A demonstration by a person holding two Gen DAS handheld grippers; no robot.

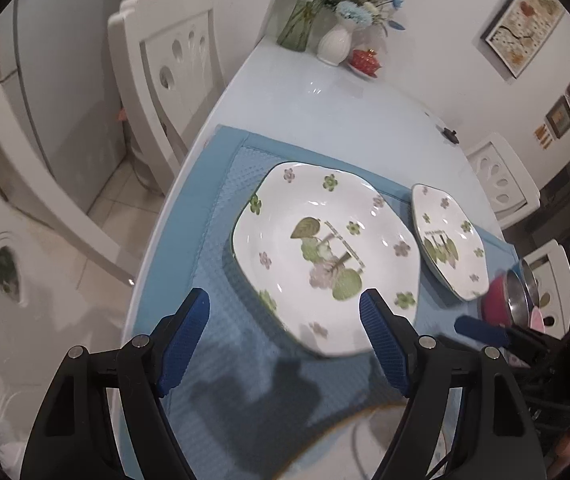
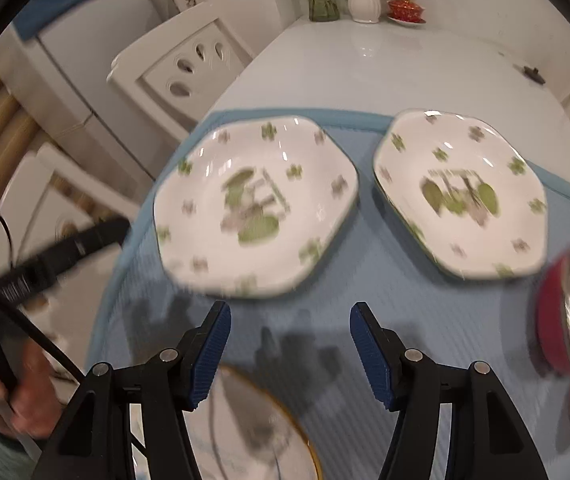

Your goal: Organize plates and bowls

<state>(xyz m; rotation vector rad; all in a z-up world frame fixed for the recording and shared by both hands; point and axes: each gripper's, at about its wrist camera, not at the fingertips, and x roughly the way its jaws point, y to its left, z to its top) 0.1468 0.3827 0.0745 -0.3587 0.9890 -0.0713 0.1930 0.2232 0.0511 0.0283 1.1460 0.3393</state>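
Porcelain floral plates [image 2: 257, 204]: printed lettering blurred, unreadable.

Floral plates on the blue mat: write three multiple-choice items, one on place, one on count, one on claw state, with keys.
1. Where does the red bowl sit relative to the floral plates?
A. To their right
B. Between them
C. Behind them, by the vase

2. How many floral plates lie on the mat?
A. One
B. Two
C. Four

3. What state is the right claw in?
A. Shut on a plate
B. Shut on nothing
C. Open, holding nothing

Answers:
1. A: in the right wrist view the bowl is at the right edge, past the right plate.
2. B: the left plate and right plate lie side by side, apart.
3. C: its jaws stand apart over bare mat, short of the plates; the left claw is open too.
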